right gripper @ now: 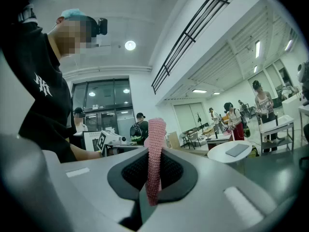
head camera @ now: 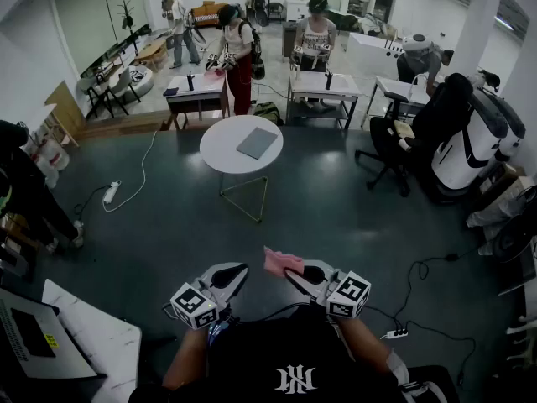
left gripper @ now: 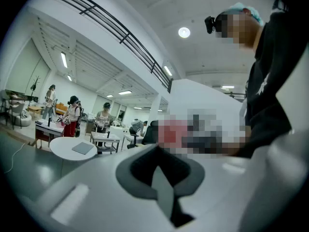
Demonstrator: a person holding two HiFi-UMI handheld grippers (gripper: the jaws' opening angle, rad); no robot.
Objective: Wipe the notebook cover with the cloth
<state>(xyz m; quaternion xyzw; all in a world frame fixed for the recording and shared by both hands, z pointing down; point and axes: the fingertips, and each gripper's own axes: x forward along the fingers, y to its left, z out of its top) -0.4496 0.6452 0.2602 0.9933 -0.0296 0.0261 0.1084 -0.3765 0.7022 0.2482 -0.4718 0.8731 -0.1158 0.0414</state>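
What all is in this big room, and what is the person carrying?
notebook: one, grey, lying on the round table
round table: one, white, on the open floor ahead
cloth: one, pink, pinched in the right tool
desks: three, pale, in a row beyond the round table
office chair: one, black, right of the round table
power strips: two, white, on the floor, left and lower right
other people: at least five, mostly by the desks
left tool: one, white-grey, shut, empty
right tool: one, white-grey, shut on the cloth
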